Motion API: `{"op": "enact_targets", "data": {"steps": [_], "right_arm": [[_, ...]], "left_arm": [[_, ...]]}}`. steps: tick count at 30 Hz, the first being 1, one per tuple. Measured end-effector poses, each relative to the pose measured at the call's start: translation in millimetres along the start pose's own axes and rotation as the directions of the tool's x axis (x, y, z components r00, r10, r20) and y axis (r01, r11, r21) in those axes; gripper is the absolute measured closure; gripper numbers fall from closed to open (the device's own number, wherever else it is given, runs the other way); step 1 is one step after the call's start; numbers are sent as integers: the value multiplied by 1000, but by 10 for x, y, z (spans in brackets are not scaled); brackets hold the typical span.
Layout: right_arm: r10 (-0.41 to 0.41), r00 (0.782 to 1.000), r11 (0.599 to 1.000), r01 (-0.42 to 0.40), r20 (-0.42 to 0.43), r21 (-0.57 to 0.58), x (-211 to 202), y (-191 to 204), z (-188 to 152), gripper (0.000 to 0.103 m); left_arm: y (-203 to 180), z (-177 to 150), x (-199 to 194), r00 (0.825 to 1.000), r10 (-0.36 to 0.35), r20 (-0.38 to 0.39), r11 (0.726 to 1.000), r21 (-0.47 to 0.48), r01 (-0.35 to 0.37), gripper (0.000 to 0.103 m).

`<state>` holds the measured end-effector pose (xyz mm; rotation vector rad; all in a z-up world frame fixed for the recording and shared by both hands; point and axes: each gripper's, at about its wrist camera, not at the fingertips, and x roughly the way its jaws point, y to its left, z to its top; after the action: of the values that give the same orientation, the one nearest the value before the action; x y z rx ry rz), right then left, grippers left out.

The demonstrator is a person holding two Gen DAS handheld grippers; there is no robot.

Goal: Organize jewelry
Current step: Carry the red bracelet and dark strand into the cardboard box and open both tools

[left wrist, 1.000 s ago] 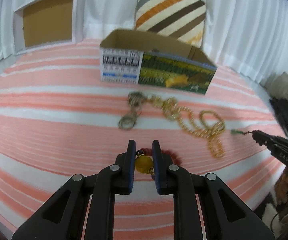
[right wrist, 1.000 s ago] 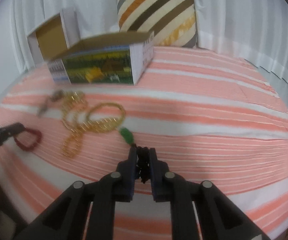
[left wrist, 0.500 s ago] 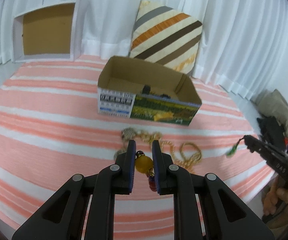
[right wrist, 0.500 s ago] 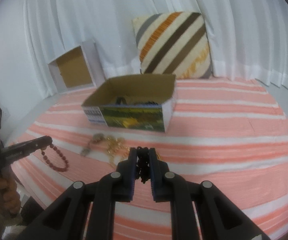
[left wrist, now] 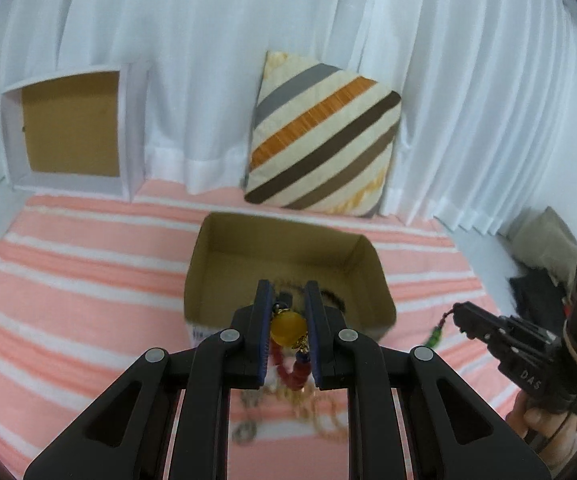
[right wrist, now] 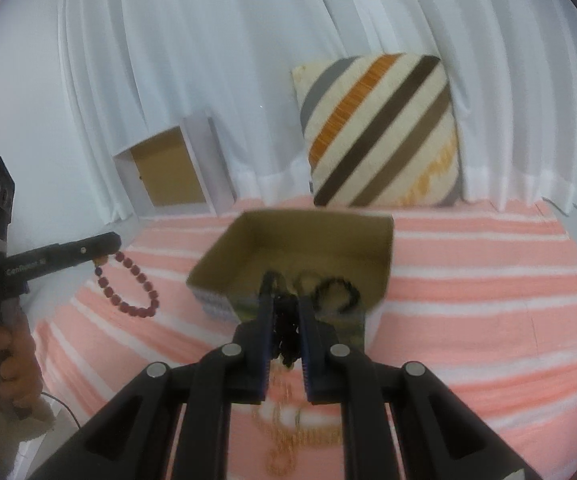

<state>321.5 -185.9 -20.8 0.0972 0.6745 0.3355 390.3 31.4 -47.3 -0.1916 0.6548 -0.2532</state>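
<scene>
Red bead bracelet [right wrist: 128, 286] hung in a loop from the left gripper [left wrist: 288, 322], jaws clenched on its yellow bead [left wrist: 287, 327] with red beads dangling below the pads; in the right wrist view it dangled at 9 o'clock of the cardboard box [right wrist: 384, 240], over the striped cover, not yet over the opening. Right gripper [right wrist: 286, 332] was clamped on a dark beaded strand [right wrist: 286, 336]; a green-tipped tail [left wrist: 434, 336] of it trailed from the jaws in the left wrist view, at 3 o'clock of the box. Box sat open-topped at 12 o'clock ahead of both grippers, with a dark ring-shaped piece [right wrist: 334, 294] already inside. Gold chains [right wrist: 296, 436] lay loose on the striped bedcover [left wrist: 68, 280] at 6 o'clock, partly hidden under the fingers, blurred. Beyond the box: striped cushion [left wrist: 322, 136] at 12 o'clock against the white curtain [left wrist: 192, 40], white-framed box [left wrist: 68, 128] at 10 o'clock. Judged step: carrying both pieces to the box for release. Risks: the bracelet was held by a single round bead, so it might squirt out of the pads if swung; the hanging loop could catch the box rim and drag or tip the light box; letting go before the loop cleared the wall would drop it outside; both strands landing together could tangle with the piece already there; the two grippers converging on one small opening could bump.
</scene>
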Motion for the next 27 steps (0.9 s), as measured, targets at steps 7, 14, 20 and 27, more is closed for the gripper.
{"op": "enact_targets", "data": {"steps": [7,14,20,27], "right_arm": [[5,1000,1000,-5,-2,-20,495,9,458,91],[-18,997,999,14,-82,-40,1083,-57,622,91],[-50,990,998,46,-132,-33,1487,-180,588,91],[-61,984,998,64,-166,12,1716,-356,456,42]], "left_arm": [[104,310,541,999,22,-25,1000,-5,-22,89],[207,340,1069,995,63,-73,998,-8,-64,89],[317,181,1456,987,113,-116,994,1,-113,88],[363,49,1518,983,164,-77,986,16,-163,3]]}}
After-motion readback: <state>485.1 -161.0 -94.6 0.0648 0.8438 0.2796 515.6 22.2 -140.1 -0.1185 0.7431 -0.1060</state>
